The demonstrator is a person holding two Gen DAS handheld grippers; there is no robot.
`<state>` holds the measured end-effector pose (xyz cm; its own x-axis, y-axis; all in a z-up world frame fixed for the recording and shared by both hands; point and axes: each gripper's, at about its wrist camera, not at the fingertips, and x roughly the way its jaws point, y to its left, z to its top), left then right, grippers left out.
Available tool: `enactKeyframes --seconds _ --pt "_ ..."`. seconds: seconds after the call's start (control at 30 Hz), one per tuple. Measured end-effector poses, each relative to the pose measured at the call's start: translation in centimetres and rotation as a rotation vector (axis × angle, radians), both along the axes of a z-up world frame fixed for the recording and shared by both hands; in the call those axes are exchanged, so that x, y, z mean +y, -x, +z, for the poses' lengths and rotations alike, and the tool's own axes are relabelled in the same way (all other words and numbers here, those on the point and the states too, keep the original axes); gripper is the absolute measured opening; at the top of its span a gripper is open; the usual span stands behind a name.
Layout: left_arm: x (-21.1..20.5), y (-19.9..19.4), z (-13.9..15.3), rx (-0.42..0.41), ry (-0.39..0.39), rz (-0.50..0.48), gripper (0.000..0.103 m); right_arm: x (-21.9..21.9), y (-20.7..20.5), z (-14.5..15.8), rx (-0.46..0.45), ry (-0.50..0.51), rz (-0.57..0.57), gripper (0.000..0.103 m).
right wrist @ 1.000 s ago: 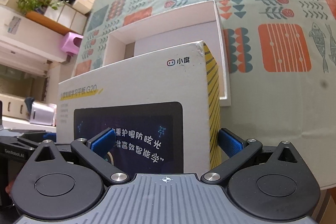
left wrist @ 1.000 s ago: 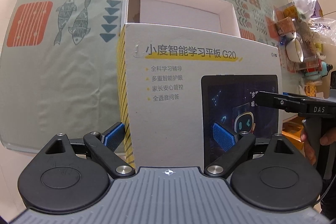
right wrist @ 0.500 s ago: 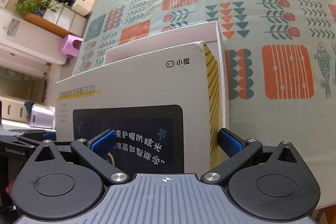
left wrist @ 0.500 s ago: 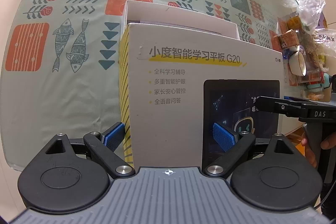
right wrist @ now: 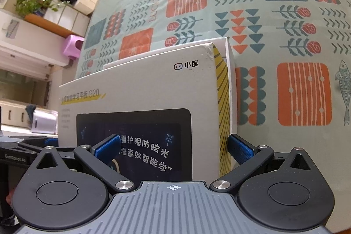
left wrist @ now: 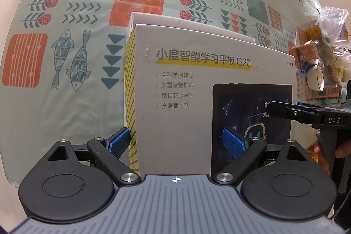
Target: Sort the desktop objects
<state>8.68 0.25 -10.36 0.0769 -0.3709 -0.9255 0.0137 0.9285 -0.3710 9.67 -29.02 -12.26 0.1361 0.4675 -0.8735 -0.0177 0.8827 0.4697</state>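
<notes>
in the left wrist view, a grey box lid point(left wrist: 197, 102) with a tablet picture and yellow stripes on its side is held over a white box tray point(left wrist: 188, 24). only the far rim of the tray is seen past the lid's top edge. the left gripper point(left wrist: 177, 143) is set around the lid's near left corner. one blue pad point(left wrist: 119, 143) is pressed on the striped side, and the other is laid on the printed face. the jaws are kept fairly wide, because the corner is between them. the right gripper point(left wrist: 307, 113) is seen at the right edge, with a hand point(left wrist: 329, 152) under it. a patterned tablecloth point(left wrist: 65, 41) is spread under it all. a heap of bags and small things point(left wrist: 318, 63) is piled at the far right.

in the right wrist view, the lid point(right wrist: 142, 89) is seen from its other end, with the tray point(right wrist: 228, 54) just behind it. the right gripper point(right wrist: 174, 149) is closed around the lid's right corner. one blue pad point(right wrist: 240, 151) is pressed on the striped side, the other on the dark tablet picture. the cloth point(right wrist: 285, 36) is seen around it. a purple stool point(right wrist: 72, 45) and a plant point(right wrist: 33, 1) are seen far off.
</notes>
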Motion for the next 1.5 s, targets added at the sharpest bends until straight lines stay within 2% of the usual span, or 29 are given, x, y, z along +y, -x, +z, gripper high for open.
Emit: enactKeyframes --seconds 0.37,1.03,1.5 --pt "-0.1 -3.1 -0.2 -0.004 -0.021 0.024 0.103 0.1 -2.9 -0.7 0.007 -0.005 0.011 0.103" --pt "0.0 -6.0 -0.8 -0.010 -0.044 0.033 0.103 0.1 -5.5 -1.2 0.019 0.008 0.021 0.103" --pt "0.0 -5.9 -1.5 0.008 -0.035 0.046 0.103 0.1 -5.9 -1.5 0.032 0.024 0.053 0.103"
